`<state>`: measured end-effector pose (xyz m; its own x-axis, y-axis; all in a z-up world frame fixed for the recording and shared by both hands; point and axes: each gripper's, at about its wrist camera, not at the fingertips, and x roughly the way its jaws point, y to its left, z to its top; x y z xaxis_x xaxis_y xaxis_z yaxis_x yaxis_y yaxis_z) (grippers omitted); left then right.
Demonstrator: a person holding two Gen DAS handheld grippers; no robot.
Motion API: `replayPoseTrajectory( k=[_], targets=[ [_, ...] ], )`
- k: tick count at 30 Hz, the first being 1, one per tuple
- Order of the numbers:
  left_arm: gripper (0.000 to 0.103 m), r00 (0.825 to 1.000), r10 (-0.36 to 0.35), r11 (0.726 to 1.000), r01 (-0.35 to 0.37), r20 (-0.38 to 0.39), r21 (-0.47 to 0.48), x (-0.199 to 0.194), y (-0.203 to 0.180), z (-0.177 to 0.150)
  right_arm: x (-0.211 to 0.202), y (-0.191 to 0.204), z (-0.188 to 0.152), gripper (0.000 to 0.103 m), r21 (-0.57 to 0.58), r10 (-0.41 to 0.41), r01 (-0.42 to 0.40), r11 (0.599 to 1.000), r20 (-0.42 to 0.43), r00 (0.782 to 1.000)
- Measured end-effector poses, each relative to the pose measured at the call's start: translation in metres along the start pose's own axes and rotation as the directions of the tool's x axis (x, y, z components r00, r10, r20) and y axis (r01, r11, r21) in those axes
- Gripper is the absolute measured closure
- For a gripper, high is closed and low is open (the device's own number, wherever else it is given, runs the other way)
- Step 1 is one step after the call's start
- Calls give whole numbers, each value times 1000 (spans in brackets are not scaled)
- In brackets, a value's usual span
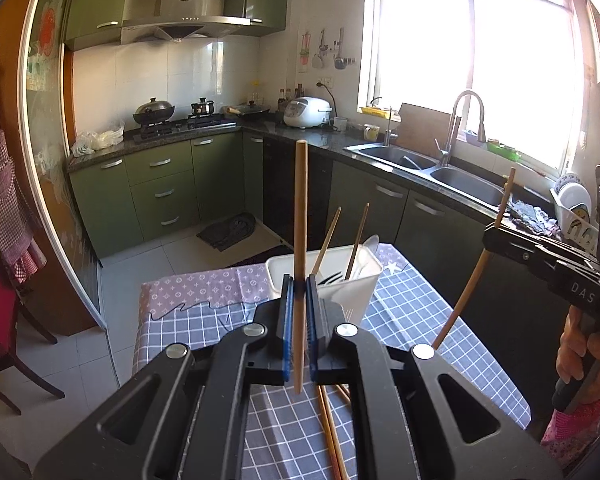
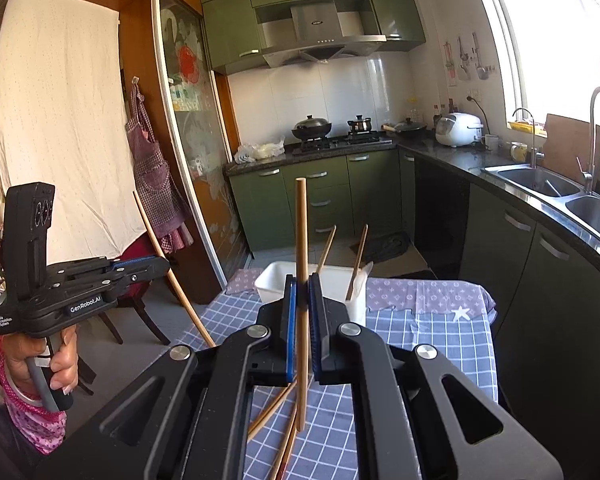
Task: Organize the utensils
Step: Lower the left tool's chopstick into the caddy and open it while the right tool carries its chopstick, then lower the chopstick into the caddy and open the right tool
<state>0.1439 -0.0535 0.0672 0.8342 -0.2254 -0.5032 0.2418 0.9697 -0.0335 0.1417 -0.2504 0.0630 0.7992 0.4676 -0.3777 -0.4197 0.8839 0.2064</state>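
Each tool (image 1: 299,280) (image 2: 302,292) clamps one chopstick (image 1: 300,216) (image 2: 301,240); two stand in the bin (image 1: 288,276).

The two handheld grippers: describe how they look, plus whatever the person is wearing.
Both are matte black, angular linkage frames with silver pivot bolts and blue ribbed pads on the fingers. The left gripper carries white "GenRobot.AI" lettering, a small white label and a boxy black upright module; the right gripper shows "DAS". Each has a black pistol grip. The person wears a pink patterned sleeve.
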Motion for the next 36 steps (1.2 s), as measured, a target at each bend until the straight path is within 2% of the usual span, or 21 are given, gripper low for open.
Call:
replayPoseTrajectory(
  k=[5, 9, 12, 17, 22, 25, 31, 36],
  targets=[
    [97, 995, -3, 1000, 3, 98, 2, -4, -5, 41, 1, -5, 45, 96, 23, -1, -1, 1000, 97, 995],
    [97, 983, 23, 1000, -22, 184, -6, 6, -8, 68, 7, -8, 79, 96, 34, -45, 40, 999, 180, 983],
    [97, 975, 39, 999, -36, 218, -16, 26, -9, 78, 22, -12, 95, 96, 39, -87, 81, 996, 212, 973],
    [97, 986, 60, 998, -54, 158, -44, 77, -8, 72, 65, -22, 96, 96, 40, -148, 143, 989, 192, 970],
    [97, 997, 66, 997, -64, 42, -49, 114, -2, 50, 108, -32, 71, 96, 35, -157, 154, 987, 115, 981],
    [97, 998, 64, 996, -63, 11, -56, 119, 3, 38, 123, -35, 57, 96, 31, -155, 153, 988, 80, 985],
    [81, 998, 65, 997, -65, -7, -50, 113, 6, 29, 139, -32, 35, 95, 11, -140, 139, 990, 30, 990],
    [81, 998, 59, 997, -60, -6, -56, 99, 4, 24, 128, -30, 25, 91, 16, -125, 124, 992, 30, 992]
  ],
)
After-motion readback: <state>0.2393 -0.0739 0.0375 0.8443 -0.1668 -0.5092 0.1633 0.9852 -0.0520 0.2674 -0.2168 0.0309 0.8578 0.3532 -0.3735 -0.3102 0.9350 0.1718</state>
